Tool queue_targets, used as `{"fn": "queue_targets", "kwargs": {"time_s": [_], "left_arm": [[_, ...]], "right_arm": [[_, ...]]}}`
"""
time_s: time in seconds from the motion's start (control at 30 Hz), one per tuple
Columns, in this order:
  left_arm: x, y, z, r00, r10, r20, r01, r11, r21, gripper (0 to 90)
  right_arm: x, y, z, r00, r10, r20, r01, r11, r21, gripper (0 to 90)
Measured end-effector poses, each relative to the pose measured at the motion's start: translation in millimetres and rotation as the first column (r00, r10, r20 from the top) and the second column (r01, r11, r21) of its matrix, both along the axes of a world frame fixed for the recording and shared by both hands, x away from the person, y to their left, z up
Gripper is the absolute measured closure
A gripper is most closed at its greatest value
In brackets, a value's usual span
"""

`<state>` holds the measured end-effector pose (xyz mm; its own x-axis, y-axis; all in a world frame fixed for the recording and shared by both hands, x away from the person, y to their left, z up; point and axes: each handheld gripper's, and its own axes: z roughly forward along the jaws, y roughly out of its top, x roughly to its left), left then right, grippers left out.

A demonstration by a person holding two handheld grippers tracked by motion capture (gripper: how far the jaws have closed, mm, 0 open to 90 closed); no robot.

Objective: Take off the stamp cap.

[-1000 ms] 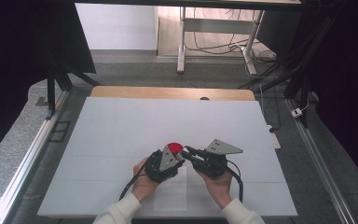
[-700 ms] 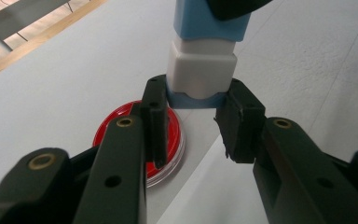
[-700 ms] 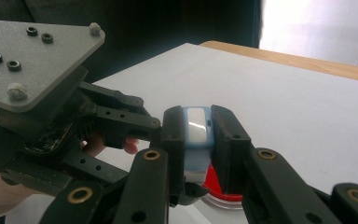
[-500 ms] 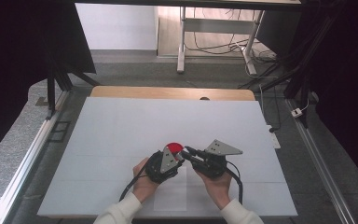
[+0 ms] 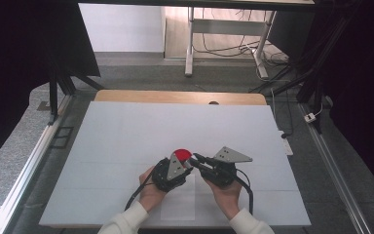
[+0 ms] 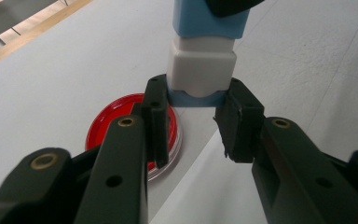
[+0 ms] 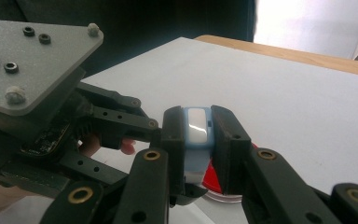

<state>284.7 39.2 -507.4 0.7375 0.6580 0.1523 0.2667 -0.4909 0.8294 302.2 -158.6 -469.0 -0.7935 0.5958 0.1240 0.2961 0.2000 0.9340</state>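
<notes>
My left gripper (image 6: 191,116) is clamped on one end of a blue-and-white block (image 6: 203,65), my right gripper (image 7: 198,135) on the other end, lower centre of the high view, over a red lid (image 5: 180,154) on the table (image 5: 126,136).

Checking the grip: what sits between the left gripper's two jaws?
The lower end of the blue-and-white block, clamped by the left gripper, as the left gripper view shows; the red lid lies behind.

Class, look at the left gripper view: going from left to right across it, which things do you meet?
Red lid lying on the table → left jaw pad of the left gripper → blue-and-white block clamped between the jaws → right jaw pad.
</notes>
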Motion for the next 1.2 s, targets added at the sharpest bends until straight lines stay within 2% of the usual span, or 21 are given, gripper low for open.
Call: {"fn": "queue_targets", "kwargs": {"time_s": [0.2, 0.33, 0.7, 0.77, 0.83, 1.0, 1.17, 1.2], "left_arm": [[0.0, 0.6, -0.3, 1.0, -0.003, -0.003, 0.003, 1.0, -0.003, 65.5], [-1.2, -1.0, -1.3, 0.9996, -0.002, 0.027, 0.001, 0.9992, 0.039, 65.7], [-1.6, -2.3, -1.4, 0.9978, -0.015, 0.065, 0.008, 0.9938, 0.111, 65.9], [-0.9, -1.1, -0.9, 0.998, -0.018, 0.06, 0.011, 0.9949, 0.1, 65.9], [0.7, 0.5, -0.9, 0.9992, -0.017, 0.035, 0.015, 0.9982, 0.059, 65.8], [2.9, 3.0, -0.6, 0.9999, -0.015, -0.006, 0.015, 0.9999, 0.005, 65.7], [1.7, 2.2, -0.9, 0.9997, -0.019, 0.012, 0.018, 0.9993, 0.033, 65.8], [1.1, 0.7, -1.4, 0.9995, -0.017, 0.025, 0.015, 0.998, 0.061, 65.8]], "right_arm": [[0.0, 0.0, 0.0, 1.0, -0.001, -0.004, 0.001, 1.0, 0.002, 75.1], [0.9, 0.2, -0.4, 0.9999, 0.004, -0.012, -0.005, 1.0, -0.004, 75.1], [2.3, 1.2, -1.7, 0.9997, 0.009, -0.021, -0.01, 1.0, -0.014, 75.1], [2.0, 1.1, -1.7, 0.9998, 0.008, -0.019, -0.009, 1.0, -0.012, 75.2], [1.3, 0.9, -1.6, 0.9999, 0.004, -0.016, -0.005, 1.0, -0.006, 75.1], [0.1, 0.1, -1.4, 0.9999, -0.005, -0.011, 0.005, 1.0, 0.004, 75.1], [-0.2, 0.1, -1.0, 0.9999, -0.002, -0.013, 0.002, 1.0, 0.003, 75.2], [0.1, -0.1, -1.0, 0.9999, -0.001, -0.016, 0.001, 1.0, 0.0, 75.2]]}}
